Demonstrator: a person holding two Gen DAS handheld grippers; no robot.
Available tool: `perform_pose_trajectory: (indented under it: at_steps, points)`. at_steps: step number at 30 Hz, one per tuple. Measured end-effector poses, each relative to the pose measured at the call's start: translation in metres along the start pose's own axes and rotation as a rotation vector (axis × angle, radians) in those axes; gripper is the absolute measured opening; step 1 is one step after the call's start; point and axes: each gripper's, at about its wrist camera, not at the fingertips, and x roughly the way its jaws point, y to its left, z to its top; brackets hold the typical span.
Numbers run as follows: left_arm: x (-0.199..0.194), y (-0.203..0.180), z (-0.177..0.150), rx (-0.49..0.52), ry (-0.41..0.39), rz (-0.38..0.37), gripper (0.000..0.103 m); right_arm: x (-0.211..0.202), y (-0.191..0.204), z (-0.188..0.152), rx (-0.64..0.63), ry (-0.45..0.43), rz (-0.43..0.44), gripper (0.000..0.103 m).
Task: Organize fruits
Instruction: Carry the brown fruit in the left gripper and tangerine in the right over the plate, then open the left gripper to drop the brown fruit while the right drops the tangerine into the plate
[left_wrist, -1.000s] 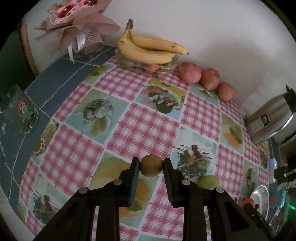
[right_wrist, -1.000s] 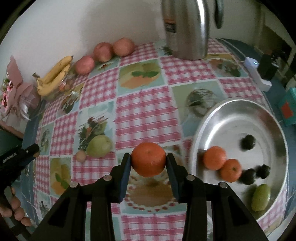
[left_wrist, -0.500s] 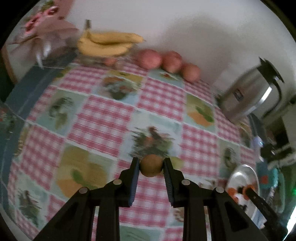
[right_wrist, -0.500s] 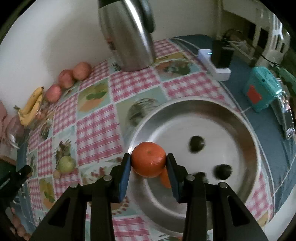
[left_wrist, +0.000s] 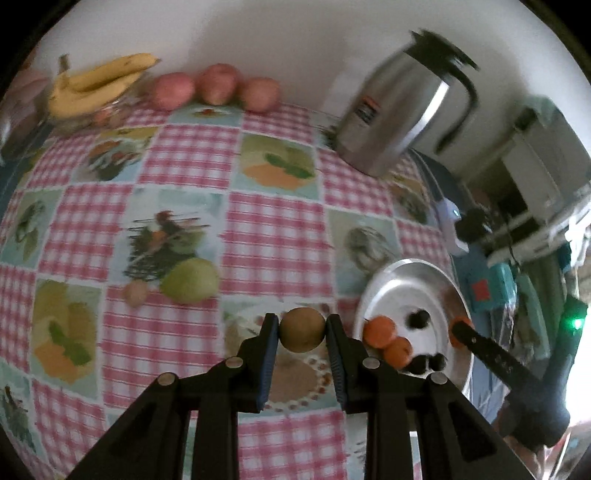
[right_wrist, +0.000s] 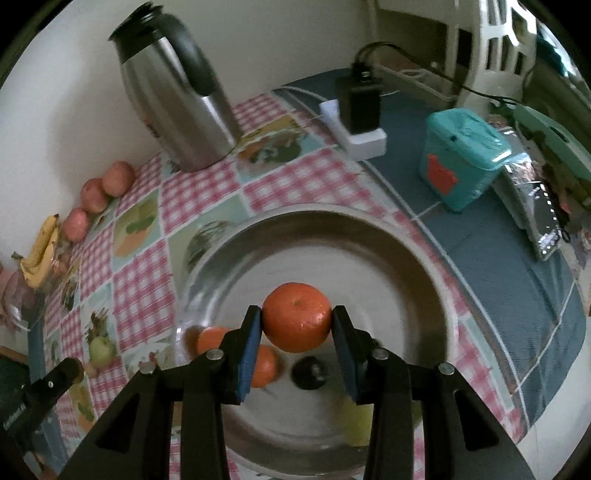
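An orange (right_wrist: 296, 316) sits clamped in the right claw (right_wrist: 296, 325) above the middle of a steel dish (right_wrist: 424, 258) near the worktop's (left_wrist: 277, 236) front right corner. The left claw (left_wrist: 302, 330) grips a small brown fruit (left_wrist: 302, 329) over the checked cloth just left of that dish. Two oranges (left_wrist: 386, 334) and dark fruits (left_wrist: 419, 319) lie in the dish; a green pear (left_wrist: 188, 280) rests mid-worktop.

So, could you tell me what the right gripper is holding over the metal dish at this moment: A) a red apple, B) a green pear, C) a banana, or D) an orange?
D: the right gripper is shut on an orange, pads pressed to both its sides, with the metal dish behind it.
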Motion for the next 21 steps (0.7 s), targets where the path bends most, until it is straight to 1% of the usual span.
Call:
perform_pose_trajectory:
  at_steps: [6,12,18,21]
  points:
    - [0.014,-0.037,-0.012,0.095,0.047,-0.026,0.028,0.001,-0.015,0.001,0.035,-0.002,-0.008,0.04]
    - [0.031,-0.071,-0.028,0.206,0.085,-0.032,0.028,0.012,-0.008,-0.002,0.016,0.031,-0.003,0.04]
    - [0.048,-0.09,-0.037,0.286,0.104,-0.023,0.028,0.023,-0.006,-0.005,0.01,0.064,0.009,0.04]
    - [0.055,-0.094,-0.039,0.298,0.113,-0.024,0.028,0.028,-0.007,-0.006,0.016,0.078,0.01,0.04]
